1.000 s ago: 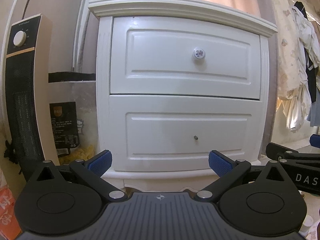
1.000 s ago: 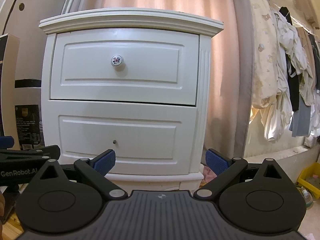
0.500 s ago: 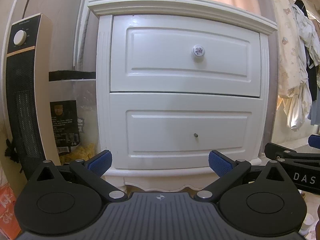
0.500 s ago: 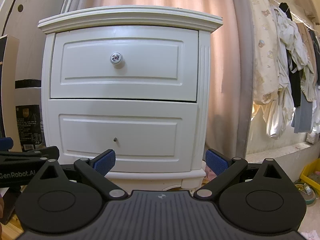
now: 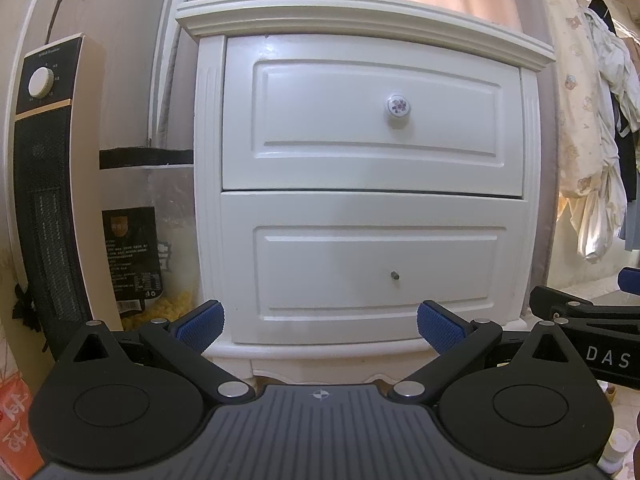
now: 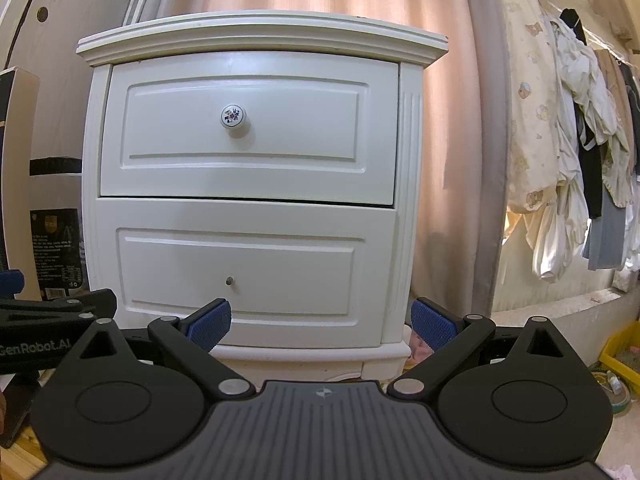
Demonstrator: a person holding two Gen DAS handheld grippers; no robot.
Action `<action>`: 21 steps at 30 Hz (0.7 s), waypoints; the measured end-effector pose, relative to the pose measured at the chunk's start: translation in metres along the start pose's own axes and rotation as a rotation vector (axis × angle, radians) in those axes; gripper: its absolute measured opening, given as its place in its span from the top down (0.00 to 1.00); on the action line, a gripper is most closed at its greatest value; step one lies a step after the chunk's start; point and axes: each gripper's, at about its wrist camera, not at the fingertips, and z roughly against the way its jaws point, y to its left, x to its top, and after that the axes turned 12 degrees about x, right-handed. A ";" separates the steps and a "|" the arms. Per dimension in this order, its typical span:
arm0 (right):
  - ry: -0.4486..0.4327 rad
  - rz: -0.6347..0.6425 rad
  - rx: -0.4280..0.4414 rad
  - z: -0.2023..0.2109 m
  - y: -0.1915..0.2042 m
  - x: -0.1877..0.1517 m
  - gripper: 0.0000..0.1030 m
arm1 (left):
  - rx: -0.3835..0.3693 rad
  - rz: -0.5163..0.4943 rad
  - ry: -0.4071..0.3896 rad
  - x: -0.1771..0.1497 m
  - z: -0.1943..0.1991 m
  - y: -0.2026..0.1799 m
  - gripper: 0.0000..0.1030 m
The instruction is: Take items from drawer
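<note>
A white two-drawer nightstand (image 5: 372, 200) stands ahead, also in the right wrist view (image 6: 248, 200). Both drawers are shut. The top drawer (image 5: 372, 116) has a round floral knob (image 5: 397, 107), seen too in the right wrist view (image 6: 233, 116). The bottom drawer (image 5: 376, 272) has only a small metal stud (image 5: 395, 275). My left gripper (image 5: 320, 326) is open and empty, low in front of the bottom drawer, apart from it. My right gripper (image 6: 320, 322) is open and empty, before the nightstand's lower right corner. No drawer contents show.
A tall black and cream heater (image 5: 52, 200) stands left of the nightstand, with a dark-labelled bag (image 5: 132, 256) between them. Pink curtains (image 6: 448, 160) hang behind. Clothes (image 6: 568, 140) hang at right. A yellow bin (image 6: 624, 352) sits on the floor at right.
Both grippers have risen slightly, so the nightstand sits a little lower in both views. Both grippers stay open and empty.
</note>
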 end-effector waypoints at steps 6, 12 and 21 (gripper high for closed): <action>-0.003 0.001 0.001 -0.001 0.000 0.001 0.00 | 0.003 0.000 -0.005 0.000 0.000 -0.001 0.00; -0.001 0.009 -0.007 -0.003 0.000 0.000 0.00 | 0.008 -0.009 -0.008 0.000 0.000 -0.002 0.00; 0.000 0.028 -0.029 -0.004 0.003 0.000 0.00 | -0.007 -0.007 -0.010 0.000 0.000 -0.001 0.00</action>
